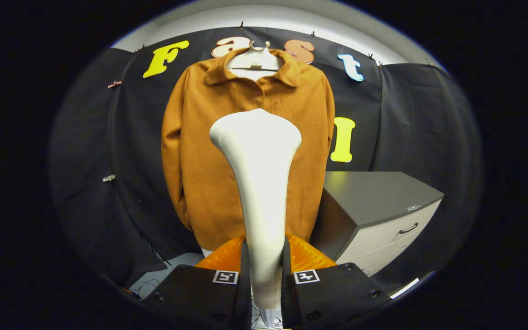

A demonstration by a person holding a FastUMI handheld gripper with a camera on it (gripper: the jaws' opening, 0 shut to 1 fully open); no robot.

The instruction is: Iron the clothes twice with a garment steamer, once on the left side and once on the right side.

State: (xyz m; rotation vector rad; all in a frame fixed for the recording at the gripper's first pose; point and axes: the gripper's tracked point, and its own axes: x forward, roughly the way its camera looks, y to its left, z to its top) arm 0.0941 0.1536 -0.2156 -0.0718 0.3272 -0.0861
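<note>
Gripper (266,270): closed on the handle of the garment steamer, one finger pressing each side of it.
Fingers (227,279): nearest of all, low and side by side, each carrying a square marker on its top face.
Garment steamer (259,183): white, upright between the fingers; slim handle clamped low down, rising and widening into a broad rounded head well above the fingertips.
Steamer head: overlaps the middle of the jacket front, just below the collar; contact with the cloth cannot be told.
Jacket (200,151): brown, collared, hanging beyond the steamer, front facing the fingers, both sleeves straight down at its sides.
Hanger (254,62): pale, inside the open collar, hooked at the top of the booth wall.
Cabinet (378,206): grey, drawer handle on its front, right of the jacket's lower hem, against the wall.
</note>
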